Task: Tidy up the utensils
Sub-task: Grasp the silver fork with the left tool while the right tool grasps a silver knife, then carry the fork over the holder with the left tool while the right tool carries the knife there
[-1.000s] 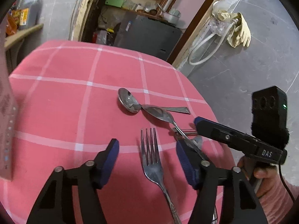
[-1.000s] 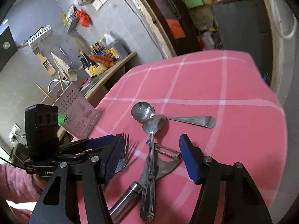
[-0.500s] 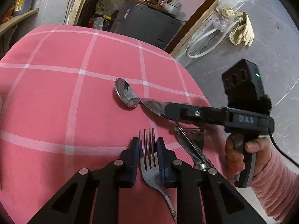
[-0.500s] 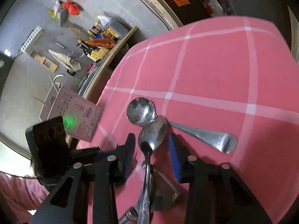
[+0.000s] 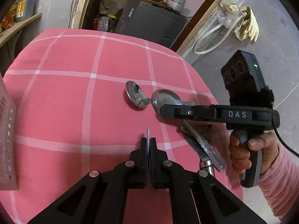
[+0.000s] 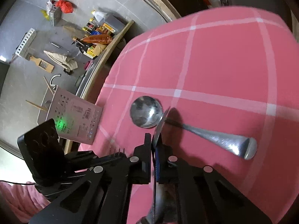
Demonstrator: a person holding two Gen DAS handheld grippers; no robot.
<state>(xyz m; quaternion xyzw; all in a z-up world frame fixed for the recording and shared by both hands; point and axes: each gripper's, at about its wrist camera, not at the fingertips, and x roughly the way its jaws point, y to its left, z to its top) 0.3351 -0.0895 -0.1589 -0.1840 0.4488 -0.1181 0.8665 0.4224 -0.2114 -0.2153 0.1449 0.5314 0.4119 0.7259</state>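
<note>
A pink checked cloth covers the table. My left gripper is shut on a steel fork, which stands on edge with its tines poking out ahead of the pads. In the right wrist view the fork's tines show at the left gripper. My right gripper is shut on the neck of a spoon, turned on edge. From the left I see this spoon's bowl ahead of the right gripper. A second spoon lies flat on the cloth beside it.
A metal peeler lies under the held spoon's handle. A pale perforated box stands at the table's left edge. A hand in a pink sleeve holds the right gripper. Beyond the table are a grey cabinet and a shelf of bottles.
Both grippers have closed, the left on the fork and the right on the spoon's neck. Fork and spoon have tipped from flat onto their edges. The right gripper moved forward over the spoon.
</note>
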